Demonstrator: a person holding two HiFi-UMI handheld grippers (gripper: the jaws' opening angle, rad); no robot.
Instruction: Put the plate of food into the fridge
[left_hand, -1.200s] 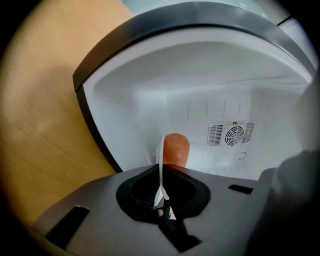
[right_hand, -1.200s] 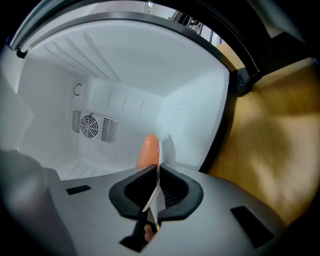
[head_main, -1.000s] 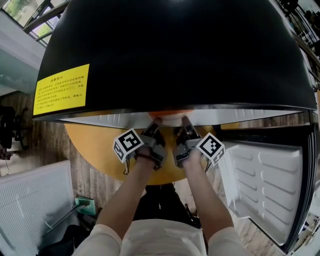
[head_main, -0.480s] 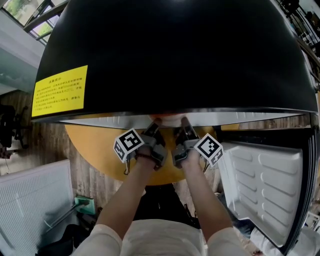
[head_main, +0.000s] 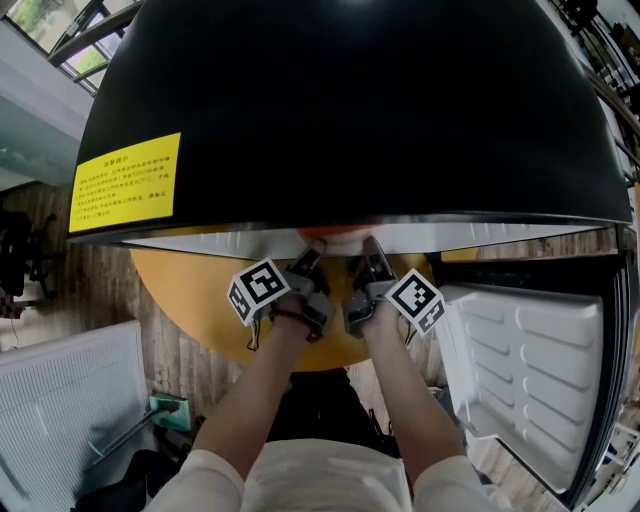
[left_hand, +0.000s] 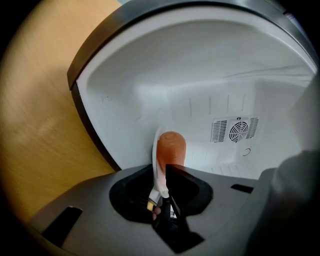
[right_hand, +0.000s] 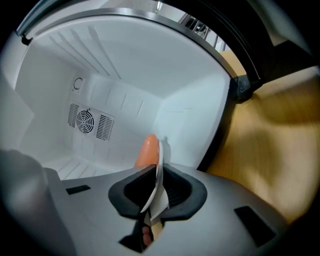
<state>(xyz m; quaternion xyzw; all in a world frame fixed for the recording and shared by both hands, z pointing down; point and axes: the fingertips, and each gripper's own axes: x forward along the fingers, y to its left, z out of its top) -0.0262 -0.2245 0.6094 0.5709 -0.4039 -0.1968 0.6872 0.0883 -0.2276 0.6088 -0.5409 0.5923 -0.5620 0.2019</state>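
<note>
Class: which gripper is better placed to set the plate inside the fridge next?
Neither alone. The left gripper and right gripper are each shut on the plate's rim, side by side, both facing the open fridge. Probably best to lower it with both.

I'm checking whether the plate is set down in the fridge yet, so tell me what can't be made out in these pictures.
- White plate with orange food: in the head view the black fridge top covers nearly all of it. The gripper views show it edge-on, so its contents are unclear.
- What lies under the plate: hidden by the bodies of the left hand-held gripper and right hand-held gripper.
- Yellow label print: too small, head view.
</note>
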